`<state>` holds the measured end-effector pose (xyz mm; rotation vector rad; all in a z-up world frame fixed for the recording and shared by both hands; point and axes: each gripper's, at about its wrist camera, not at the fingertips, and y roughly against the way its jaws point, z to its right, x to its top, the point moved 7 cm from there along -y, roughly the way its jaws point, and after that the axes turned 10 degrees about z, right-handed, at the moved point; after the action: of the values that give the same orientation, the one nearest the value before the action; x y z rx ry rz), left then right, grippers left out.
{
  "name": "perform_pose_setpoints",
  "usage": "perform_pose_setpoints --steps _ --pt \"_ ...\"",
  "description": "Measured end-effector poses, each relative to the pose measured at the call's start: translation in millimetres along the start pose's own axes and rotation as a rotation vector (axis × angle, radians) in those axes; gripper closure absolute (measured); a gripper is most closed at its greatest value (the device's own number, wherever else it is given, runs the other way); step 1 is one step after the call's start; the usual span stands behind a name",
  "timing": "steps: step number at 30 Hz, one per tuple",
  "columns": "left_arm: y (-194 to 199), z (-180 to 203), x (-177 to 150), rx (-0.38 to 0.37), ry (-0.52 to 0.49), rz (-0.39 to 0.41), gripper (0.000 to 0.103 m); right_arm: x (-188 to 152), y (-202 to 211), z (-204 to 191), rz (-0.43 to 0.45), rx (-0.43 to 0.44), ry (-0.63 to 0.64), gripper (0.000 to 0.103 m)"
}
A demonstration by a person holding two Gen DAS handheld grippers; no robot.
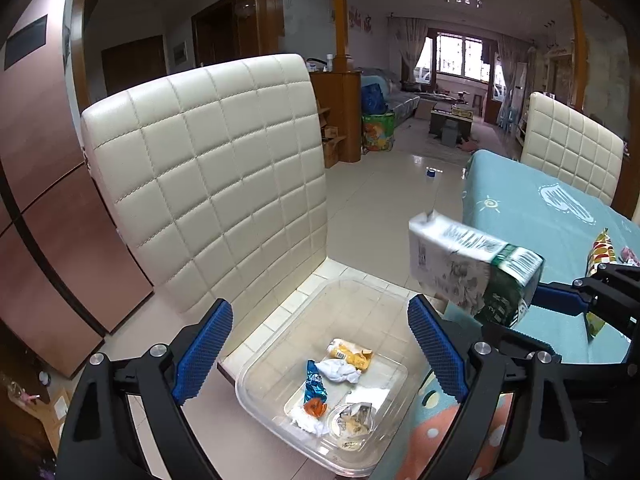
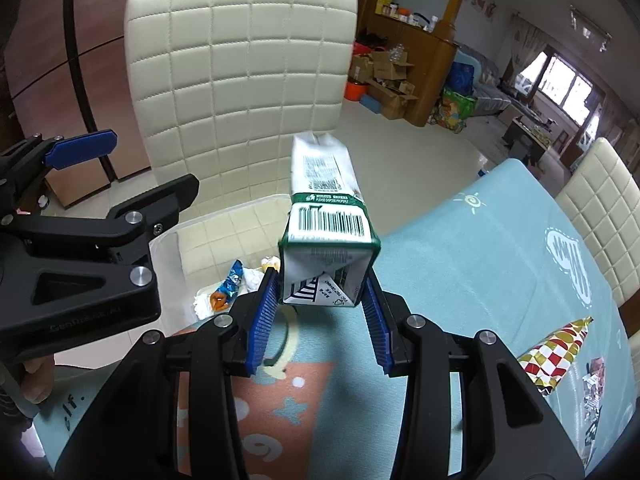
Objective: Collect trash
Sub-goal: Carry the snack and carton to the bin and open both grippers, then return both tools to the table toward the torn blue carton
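Right gripper point(image 2: 320, 300) fingers clamp a milk carton point(image 2: 326, 216); left gripper point(image 1: 320, 356) gapes empty above wrapper-filled clear bin point(image 1: 384, 312).

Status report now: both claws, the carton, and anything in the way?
Left claw open, empty. Right claw shut on milk carton, near clear bin. Nothing blocking.

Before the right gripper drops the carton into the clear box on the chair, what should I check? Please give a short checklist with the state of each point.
1. Right gripper holds the carton: ok.
2. Carton above the clear box: not ok, it hangs beside the rim.
3. Left gripper open, holding nothing: ok.
4. Box has free room: ok.
5. Box seated firmly on the chair: cannot tell.
6. Checkered wrapper waits on the table: ok.
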<state>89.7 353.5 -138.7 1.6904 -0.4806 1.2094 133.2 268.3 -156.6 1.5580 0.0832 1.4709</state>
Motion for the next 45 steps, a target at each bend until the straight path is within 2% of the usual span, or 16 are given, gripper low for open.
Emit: perform_pose_setpoints --steps 4,12,20,21,22,23,24,26,27,28,36,42,45 --pt "4.9 -10.9 -0.4 0.039 0.012 0.004 0.016 5.3 0.1 -8.3 0.016 0.006 0.021 0.06" --pt "9.8 -23.0 -4.7 0.066 0.027 -0.001 0.016 15.1 -3.2 -15.9 0.055 0.029 0.044 0.061" --pt "7.9 -29.2 -8.5 0.074 0.05 -0.018 0.016 14.4 -16.9 -21.7 0.029 0.057 0.043 0.06" --pt "7.4 -29.0 -9.4 0.071 0.053 -0.022 0.016 13.8 -18.3 -21.4 0.017 0.068 0.029 0.058" --pt "7.2 -28.6 -9.9 0.069 0.055 -0.025 0.016 14.9 -18.5 -18.2 0.018 0.074 0.001 0.049" --pt "7.2 -28.6 -10.3 0.066 0.058 -0.026 0.016 15.5 -17.2 -15.0 0.025 0.057 -0.009 0.023" --pt "8.4 -29.4 -9.6 0.06 0.07 -0.022 0.016 18.1 -11.9 -9.0 0.065 0.025 -0.015 0.012" --pt "9.6 -31.1 -7.5 0.051 0.082 -0.017 0.016 19.3 -8.0 -4.6 0.071 -0.011 0.001 0.015" --pt "10.2 -31.0 -7.0 0.054 0.08 -0.016 0.016 19.4 -6.2 -3.1 0.063 -0.018 0.006 0.023" --pt "10.6 -30.2 -6.9 0.059 0.074 -0.015 0.016 18.6 -4.3 -1.8 0.059 -0.021 0.005 0.025" --pt "24.3 -8.2 -3.5 0.012 0.039 0.004 0.016 5.0 32.3 13.9 0.069 -0.075 -0.01 0.024" --pt "49.8 19.4 2.6 -0.053 0.001 0.028 0.016 -19.6 72.6 37.7 0.07 -0.104 -0.122 0.022" --pt "65.3 42.5 3.8 -0.098 -0.04 0.022 0.016 -33.5 97.1 52.3 0.087 -0.15 -0.171 0.022"
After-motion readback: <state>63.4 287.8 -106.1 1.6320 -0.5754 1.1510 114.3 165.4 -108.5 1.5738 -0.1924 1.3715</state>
